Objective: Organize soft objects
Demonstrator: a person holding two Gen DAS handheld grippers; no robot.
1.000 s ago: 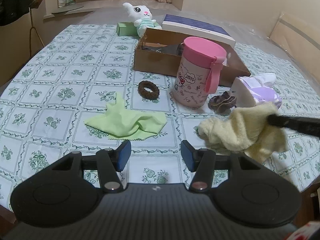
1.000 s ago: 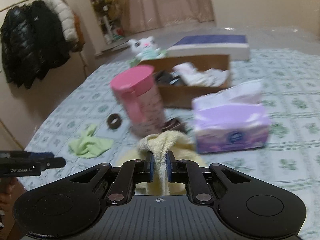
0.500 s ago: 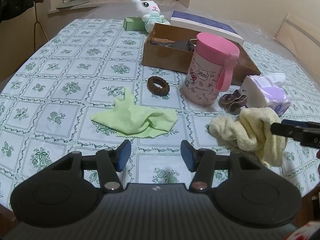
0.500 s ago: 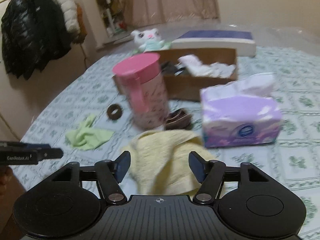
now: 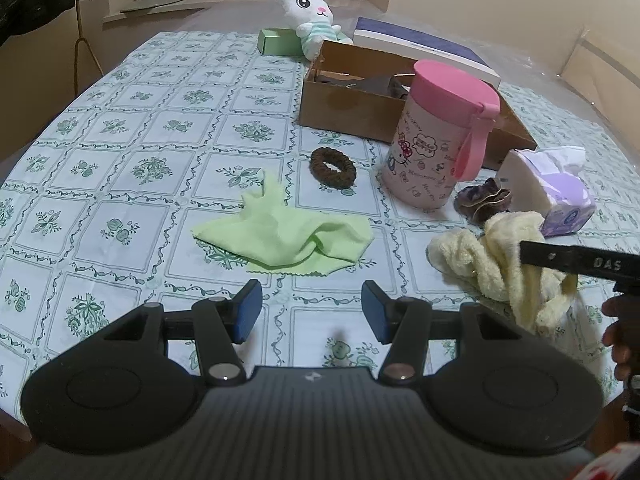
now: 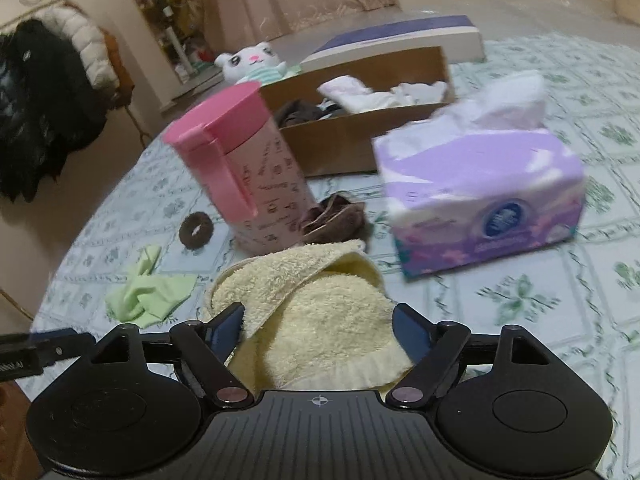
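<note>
A cream yellow towel (image 6: 320, 312) lies crumpled on the table between the wide-open fingers of my right gripper (image 6: 320, 326); it also shows in the left wrist view (image 5: 488, 256). A light green cloth (image 5: 288, 236) lies just beyond my open, empty left gripper (image 5: 312, 306). A brown scrunchie (image 5: 333, 167), a dark brown cloth piece (image 5: 482, 200) and a white plush bunny (image 5: 310, 16) lie on the table. An open cardboard box (image 6: 360, 136) at the back holds white and dark cloths.
A pink lidded cup (image 5: 436, 136) stands in front of the box. A purple tissue pack (image 6: 480, 196) sits right of it. A flat blue-white box (image 5: 424, 46) and a small green box (image 5: 276, 42) lie at the back. Coats (image 6: 36, 112) hang at left.
My right gripper has opened and let go of the yellow towel, which now rests on the table. My left gripper has stayed open and shifted slightly left.
</note>
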